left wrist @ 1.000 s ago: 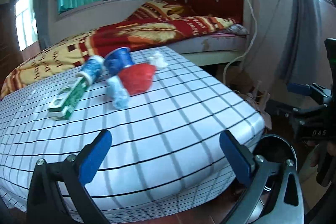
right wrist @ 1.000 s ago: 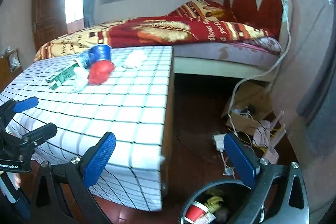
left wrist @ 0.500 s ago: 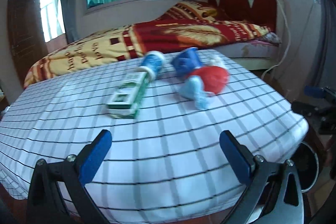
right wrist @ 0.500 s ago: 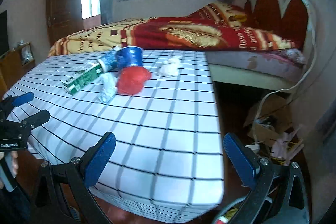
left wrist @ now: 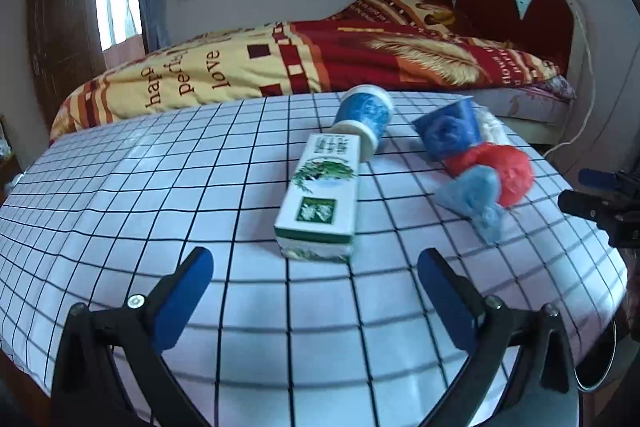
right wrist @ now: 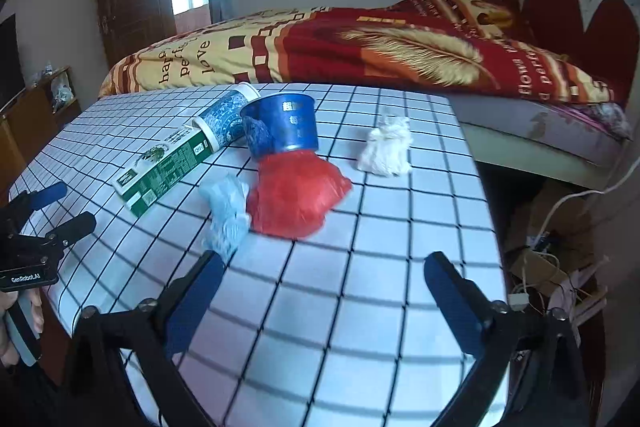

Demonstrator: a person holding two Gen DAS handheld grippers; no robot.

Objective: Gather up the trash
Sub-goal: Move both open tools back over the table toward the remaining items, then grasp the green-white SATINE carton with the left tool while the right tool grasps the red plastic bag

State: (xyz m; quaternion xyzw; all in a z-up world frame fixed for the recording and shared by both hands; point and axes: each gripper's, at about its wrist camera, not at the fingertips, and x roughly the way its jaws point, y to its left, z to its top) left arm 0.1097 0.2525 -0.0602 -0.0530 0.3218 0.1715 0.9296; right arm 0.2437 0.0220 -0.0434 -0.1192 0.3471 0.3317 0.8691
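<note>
Both hand-held grippers are held wide and nothing is held in them. The left hand-held gripper [left wrist: 316,263] is pointed at the box [left wrist: 322,195], just in front of its near end. The right hand-held gripper [right wrist: 324,267] is pointed at the red bag [right wrist: 296,195], w/ the blue wad [right wrist: 226,211] right by its left finger.

All the trash is seen on the desk [right wrist: 360,307], in one bunch near the far side. The box is touched by the lying cup [left wrist: 366,117] at its far end. The blue tub [right wrist: 282,125] is tipped against the red bag. The white wad [right wrist: 386,147] is set apart, to the right.

What could go wrong, prob.: the things are packed close, so a neighbour could be bumped when one is grabbed. The lying cup is round, so it could be rolled off the desk. The bag & wads are soft, so they could be slipped out of a weak pinch. No bin is seen here.
</note>
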